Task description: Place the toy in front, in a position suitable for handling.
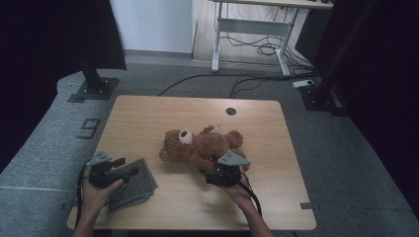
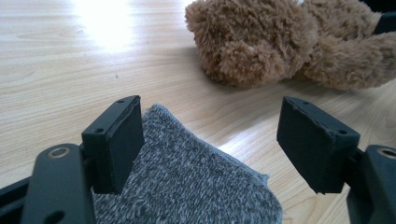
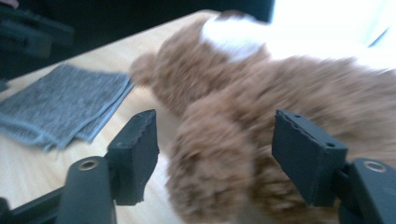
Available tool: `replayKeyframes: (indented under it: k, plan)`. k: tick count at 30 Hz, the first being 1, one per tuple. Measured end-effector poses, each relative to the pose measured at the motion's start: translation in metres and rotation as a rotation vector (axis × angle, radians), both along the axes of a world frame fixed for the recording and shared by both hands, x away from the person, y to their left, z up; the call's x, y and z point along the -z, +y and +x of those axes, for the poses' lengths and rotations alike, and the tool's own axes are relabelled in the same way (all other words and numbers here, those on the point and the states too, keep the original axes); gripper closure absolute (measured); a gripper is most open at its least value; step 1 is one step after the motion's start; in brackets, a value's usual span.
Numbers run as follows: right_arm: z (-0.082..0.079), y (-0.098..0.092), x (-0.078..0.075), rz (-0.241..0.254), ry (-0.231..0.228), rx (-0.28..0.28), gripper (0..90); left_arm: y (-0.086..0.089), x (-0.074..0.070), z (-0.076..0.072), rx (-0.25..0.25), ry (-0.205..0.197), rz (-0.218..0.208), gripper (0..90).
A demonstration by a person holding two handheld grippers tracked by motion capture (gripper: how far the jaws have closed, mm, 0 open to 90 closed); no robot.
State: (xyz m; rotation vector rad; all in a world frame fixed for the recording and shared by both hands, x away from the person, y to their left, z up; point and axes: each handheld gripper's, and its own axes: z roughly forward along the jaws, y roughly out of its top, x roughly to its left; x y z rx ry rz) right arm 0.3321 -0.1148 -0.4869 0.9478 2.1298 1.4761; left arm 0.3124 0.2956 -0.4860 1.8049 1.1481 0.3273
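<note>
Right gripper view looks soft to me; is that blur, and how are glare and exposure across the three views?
Right gripper view: the teddy bear is smeared by motion blur, and the top right is blown out. Left gripper view: sharp, with a glare patch on the table and crisp grey cloth. High view: dim overall, dark at both sides, no glare.
</note>
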Motion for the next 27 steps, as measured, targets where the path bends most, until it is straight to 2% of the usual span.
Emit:
replayKeyframes:
  k: [3, 4, 5, 6, 10, 12, 18, 24, 25, 26, 27]
  plan:
    - [-0.002, -0.012, -0.012, 0.003, -0.044, 0.064, 28.5, 0.0, -0.001, -0.001, 0.006, -0.003, 0.001, 23.4]
    - [-0.002, -0.012, -0.012, 0.003, -0.044, 0.064, 28.5, 0.0, -0.001, -0.001, 0.006, -0.003, 0.001, 23.4]
    - [0.0, -0.022, -0.017, 0.018, -0.051, 0.102, 27.6, -0.001, 0.0, -0.001, 0.01, 0.0, 0.001, 23.4]
    - [0.002, -0.025, -0.018, 0.018, -0.054, 0.113, 27.3, -0.002, 0.0, -0.001, 0.013, 0.002, 0.002, 23.4]
    - [0.01, -0.038, -0.015, 0.022, -0.033, 0.157, 26.0, -0.005, 0.003, -0.001, 0.018, 0.012, 0.034, 22.9]
    - [0.013, -0.044, -0.011, 0.029, -0.015, 0.174, 26.1, -0.006, 0.004, -0.001, 0.02, 0.016, 0.035, 22.7]
    - [0.016, -0.05, -0.006, 0.047, 0.009, 0.173, 26.7, -0.012, 0.008, -0.003, 0.023, 0.05, 0.089, 17.3]
    - [0.014, -0.052, 0.004, 0.034, 0.027, 0.175, 26.9, -0.013, 0.017, -0.006, 0.011, 0.084, 0.128, 13.0]
    - [0.014, -0.053, 0.005, 0.032, 0.028, 0.173, 26.9, -0.013, 0.022, -0.006, 0.001, 0.098, 0.16, 11.8]
    - [0.014, -0.053, 0.005, 0.032, 0.028, 0.173, 26.9, -0.013, 0.022, -0.006, 0.001, 0.098, 0.16, 11.7]
    - [0.013, -0.054, 0.005, 0.029, 0.029, 0.173, 27.0, -0.014, 0.024, -0.006, 0.008, 0.113, 0.192, 11.7]
